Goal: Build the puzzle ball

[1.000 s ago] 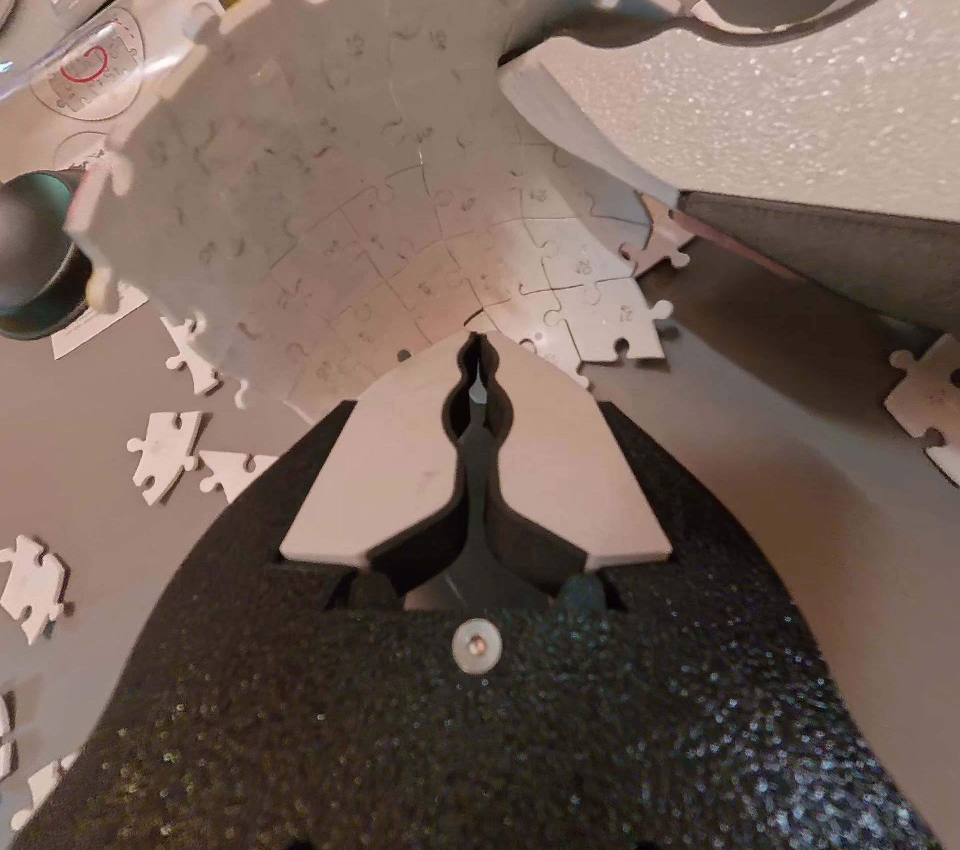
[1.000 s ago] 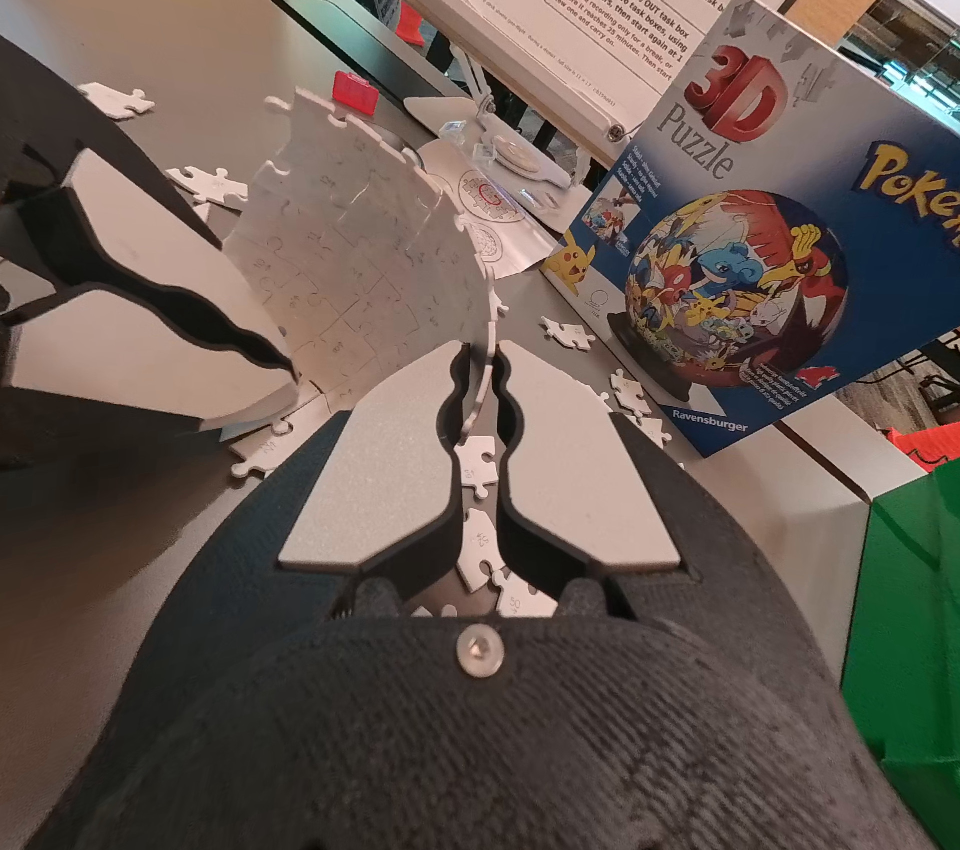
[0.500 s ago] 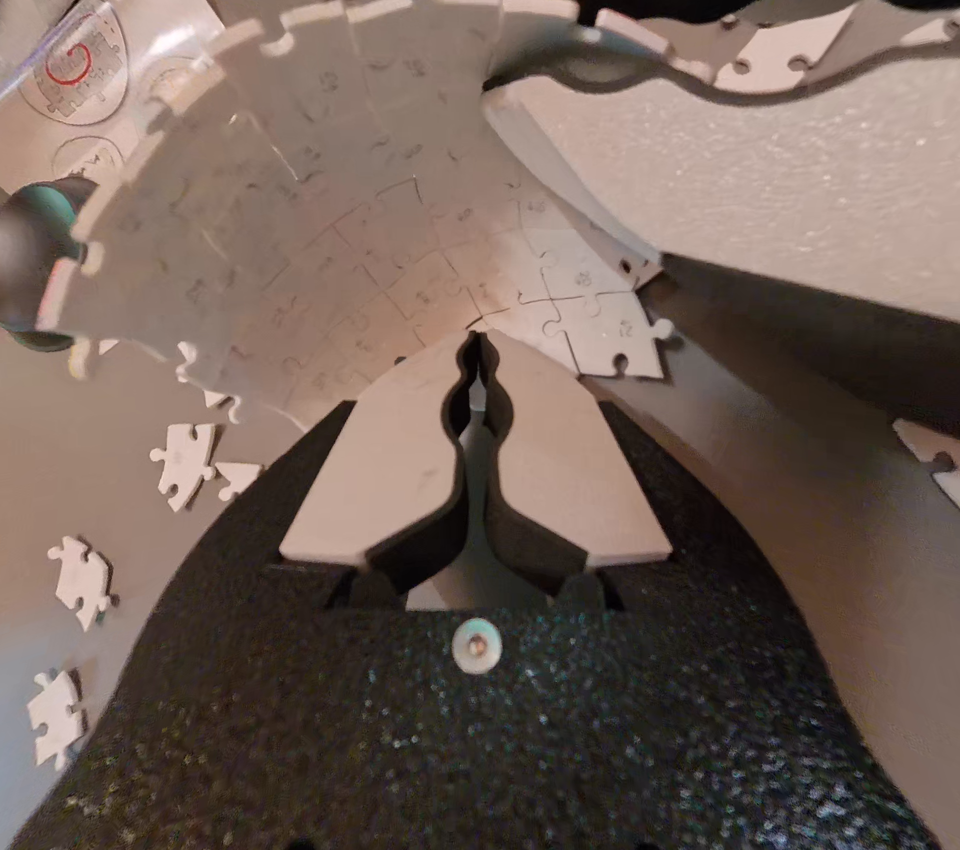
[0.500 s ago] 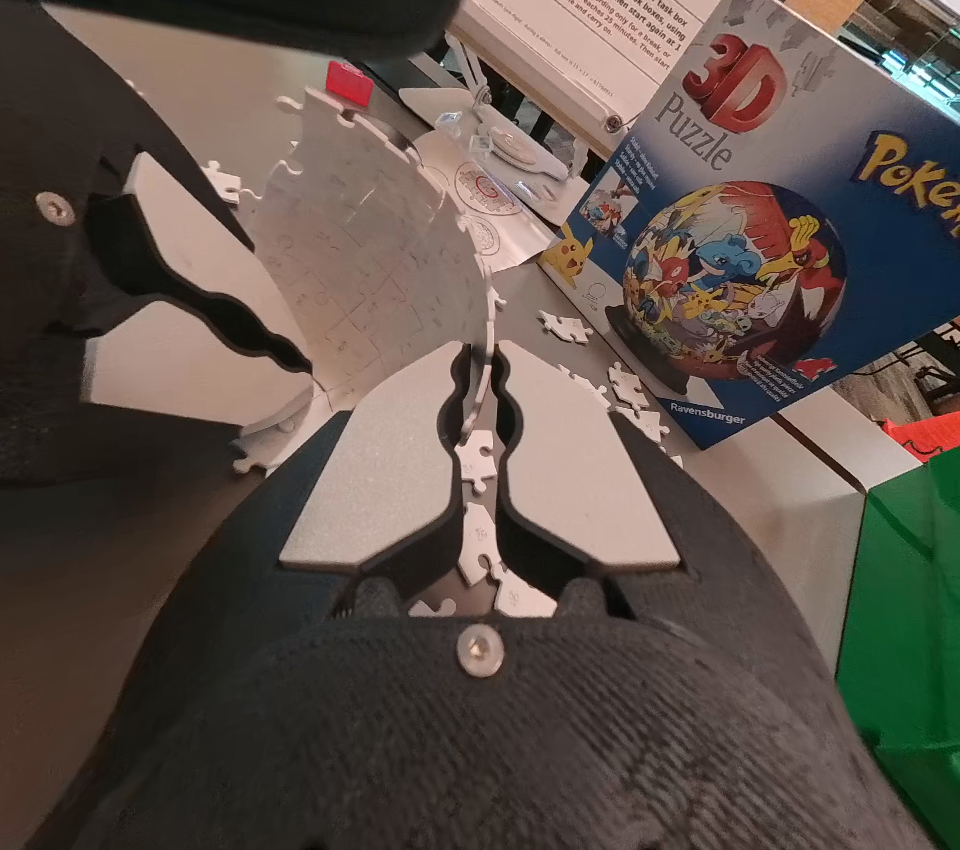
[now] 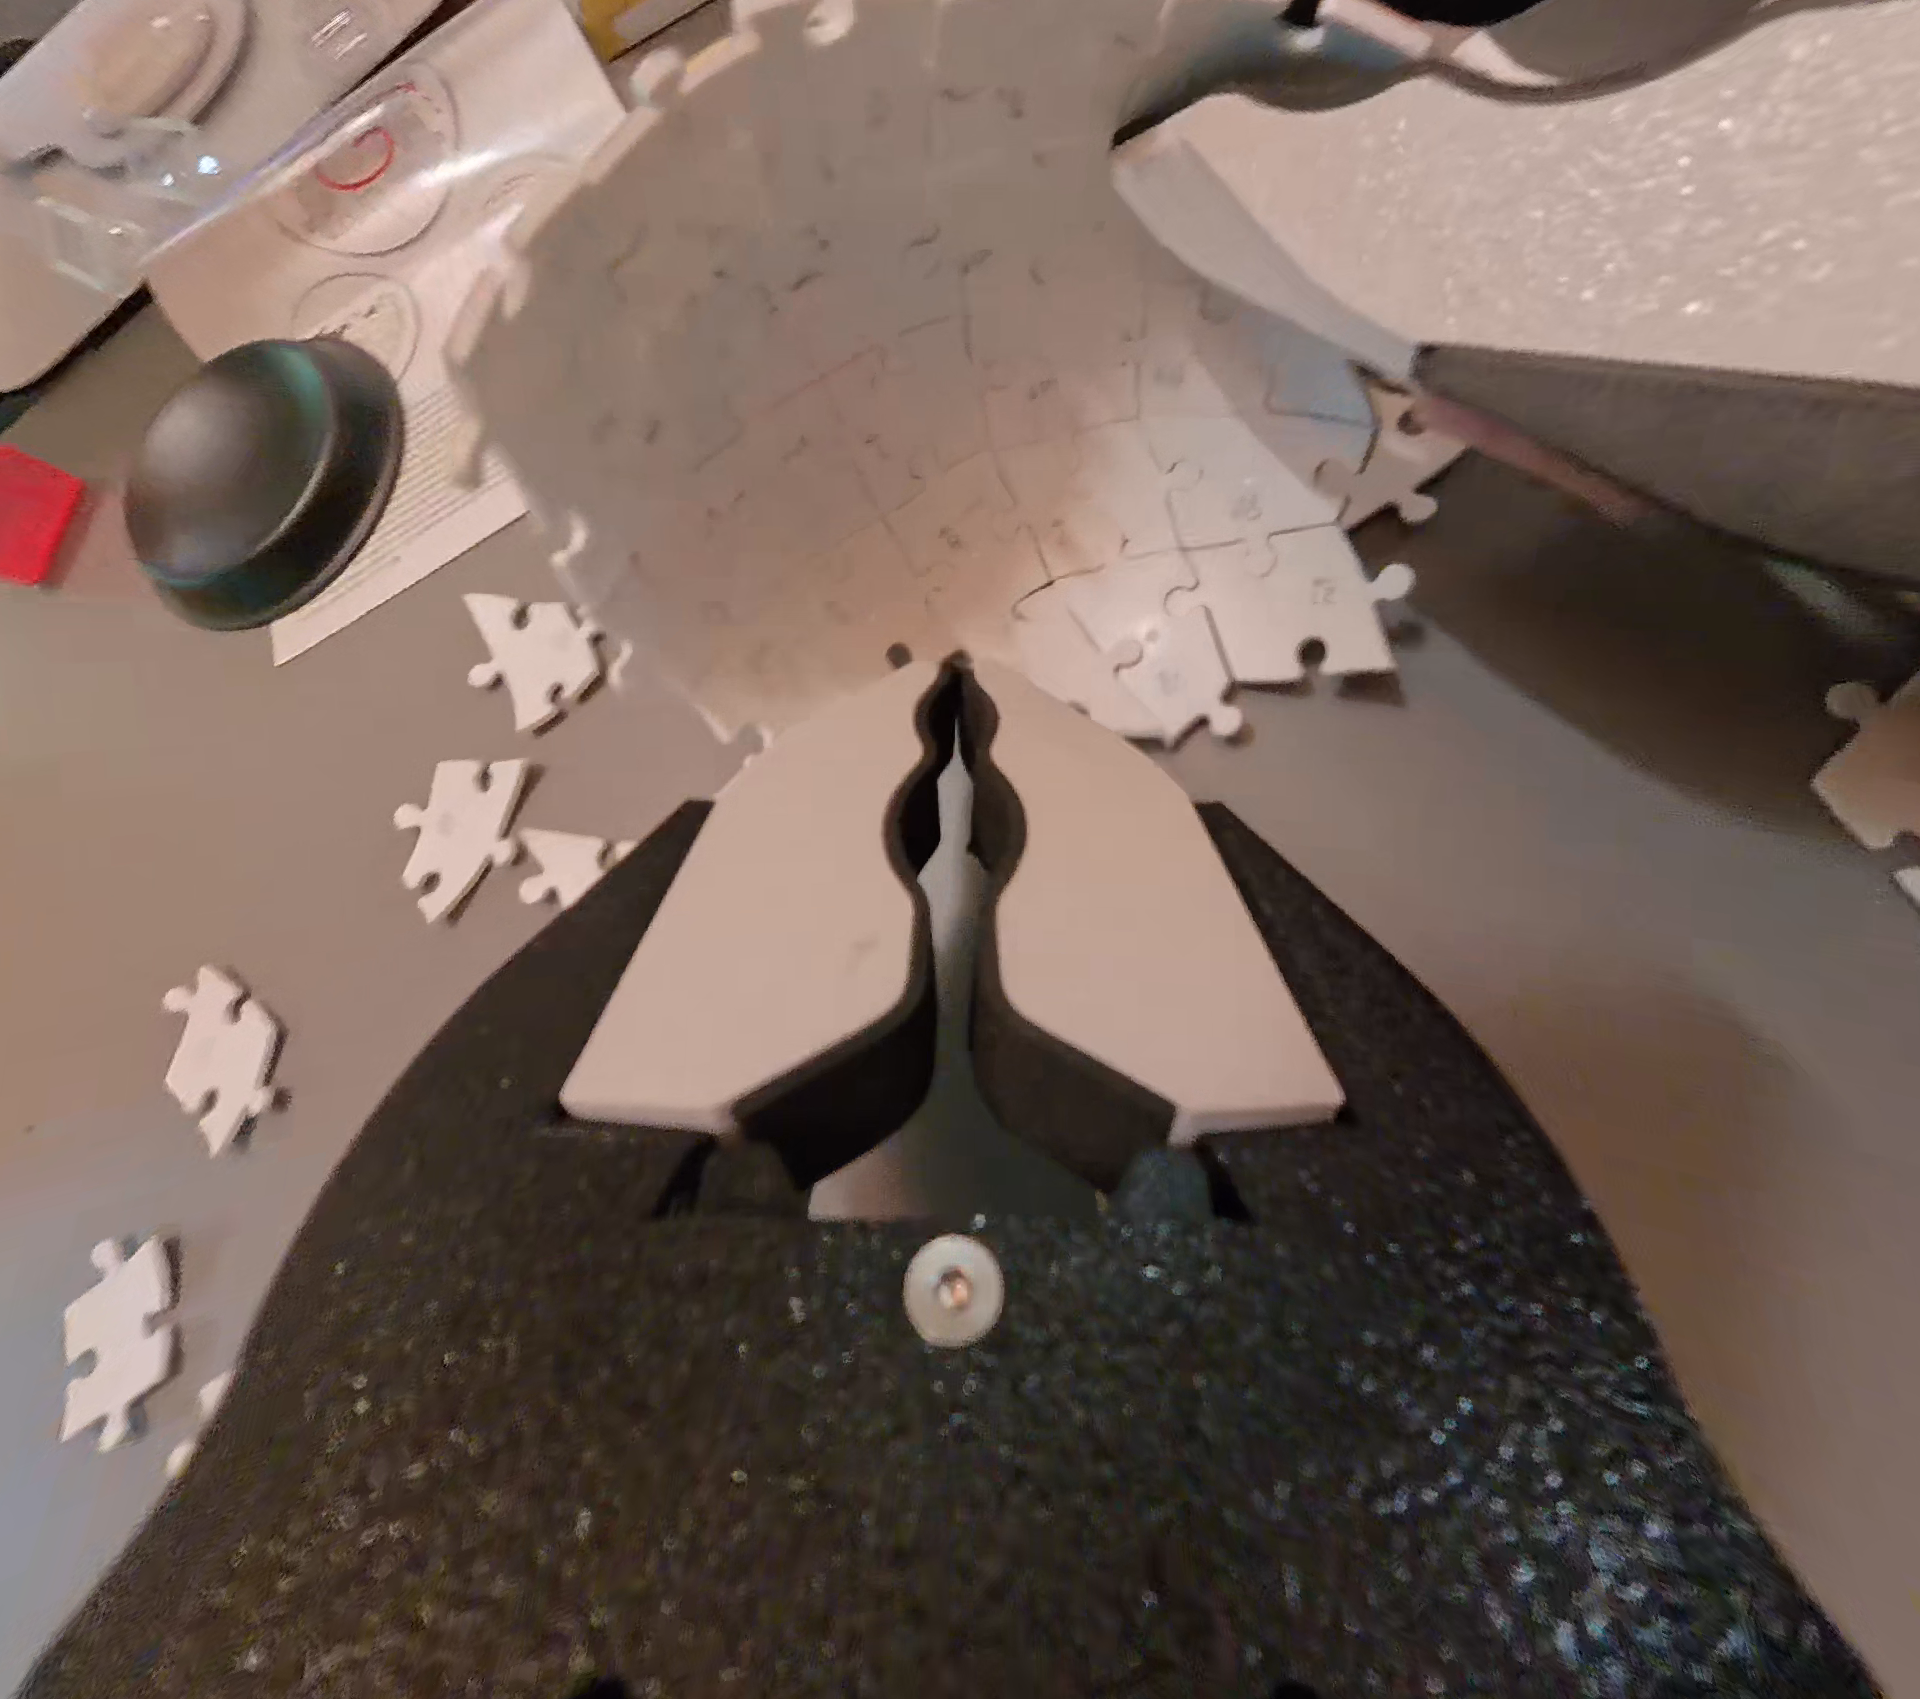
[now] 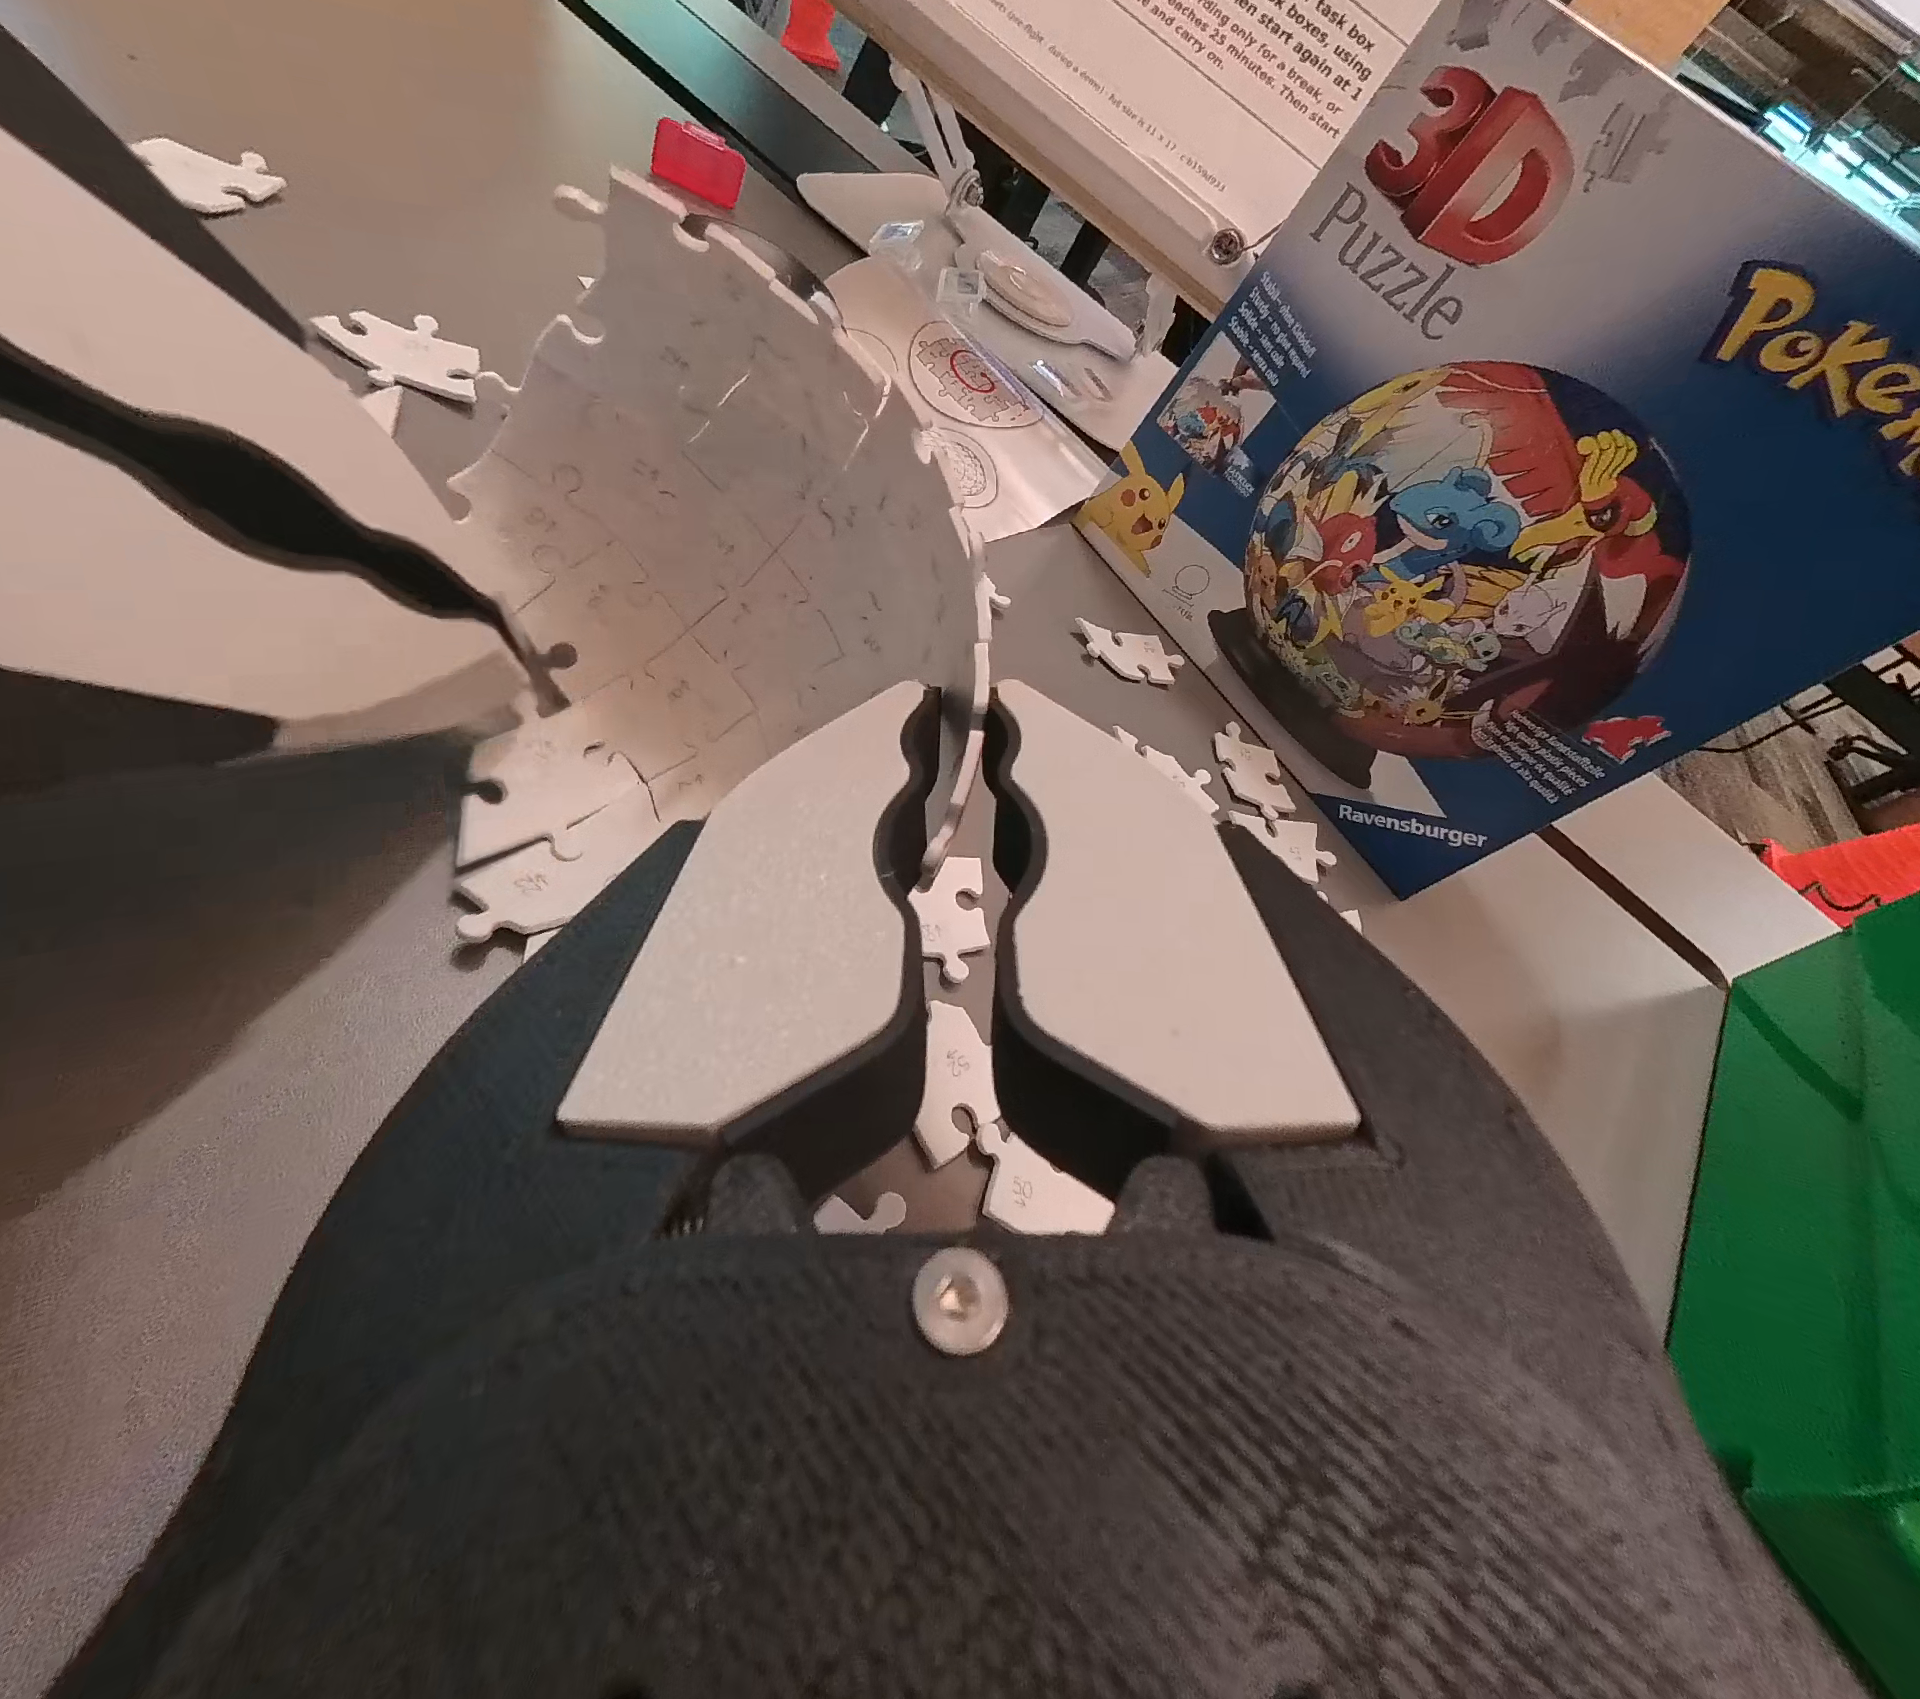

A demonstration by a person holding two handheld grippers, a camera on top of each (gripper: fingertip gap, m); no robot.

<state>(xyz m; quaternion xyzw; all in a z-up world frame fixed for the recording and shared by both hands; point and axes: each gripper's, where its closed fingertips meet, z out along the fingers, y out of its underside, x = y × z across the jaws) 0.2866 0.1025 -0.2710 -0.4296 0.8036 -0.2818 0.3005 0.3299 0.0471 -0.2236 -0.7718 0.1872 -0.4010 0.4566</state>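
Both grippers clamped on one curved white shell of joined puzzle pieces (image 5: 862,361), raised on edge above the grey surface (image 5: 208,714).

Left gripper (image 5: 958,693): fingers (image 5: 831,901) closed tight on the shell's lower rim, tips all but meeting, a thin sliver of white edge showing in the slot between them. Right gripper (image 6: 961,719): fingers (image 6: 1132,911) drawn in to a narrow slot, the shell's right-hand edge pinched between the tips and running down through the slot. Same shell seen from the right wrist as a fan of numbered pieces (image 6: 717,527), with the left gripper's tips biting a tab at its left edge.

Lower right corner of the shell lying flatter, a seam there looking partly opened (image 5: 1236,600).

Loose pieces (image 5: 457,818) scattered on the surface on both sides; more just under the right gripper (image 6: 956,922). Puzzle box (image 6: 1507,527) standing beyond, black domed stand (image 5: 260,486) to the left, green bin (image 6: 1818,1286) at far right.

Risks, as judged:
- Opposing pulls on two thin edges likely to pop several seams at once, scattering pieces rather than freeing one.
- Narrow edge grips prone to slipping off a tab, dropping the shell onto the loose pieces.
- Twisting likely to bend or crease pieces.
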